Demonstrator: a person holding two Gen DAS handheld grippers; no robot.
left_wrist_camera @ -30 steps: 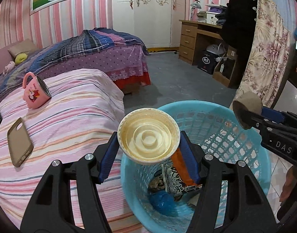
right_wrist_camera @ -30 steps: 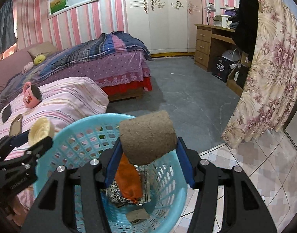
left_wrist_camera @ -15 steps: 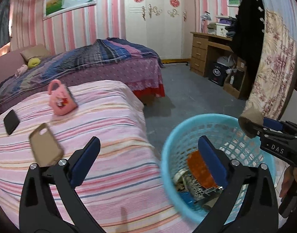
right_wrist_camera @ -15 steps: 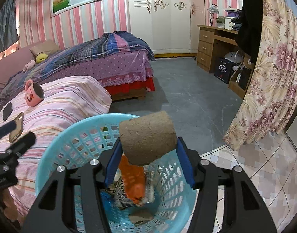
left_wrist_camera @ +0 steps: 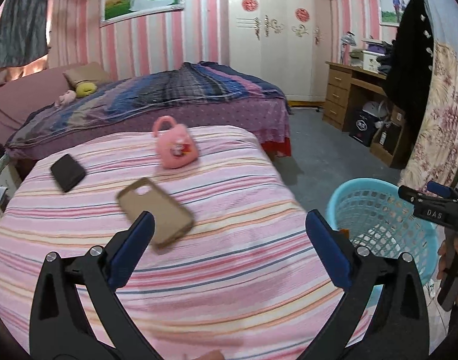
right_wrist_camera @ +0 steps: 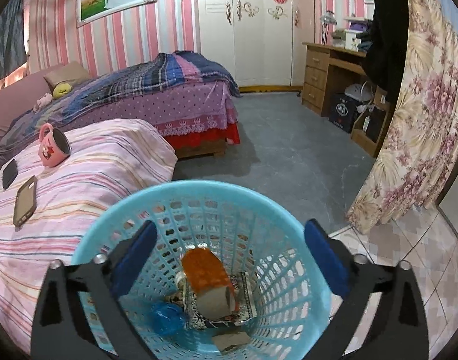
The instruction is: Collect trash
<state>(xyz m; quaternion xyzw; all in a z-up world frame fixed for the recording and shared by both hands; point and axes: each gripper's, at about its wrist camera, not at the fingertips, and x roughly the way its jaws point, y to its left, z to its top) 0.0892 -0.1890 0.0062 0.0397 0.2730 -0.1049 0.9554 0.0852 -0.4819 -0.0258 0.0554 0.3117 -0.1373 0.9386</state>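
Evidently the collecting is nearly finished: the blue basket (right_wrist_camera: 199,198) holds an orange wrapper (right_wrist_camera: 203,265), a cardboard roll (right_wrist_camera: 214,301), a blue bag (right_wrist_camera: 167,318), printed packaging and a brown scrap. The right gripper (right_wrist_camera: 229,262) hangs directly above it, its jaws having just been opening, now spread with nothing between them. The left gripper (left_wrist_camera: 227,250) is likewise spread and empty, over the striped bedspread (left_wrist_camera: 229,300). On that cover lie a pink mug (left_wrist_camera: 176,147) on its side, a tan phone case (left_wrist_camera: 155,211) and a black phone (left_wrist_camera: 67,172); none looks like trash. Nothing obstructs either gripper.
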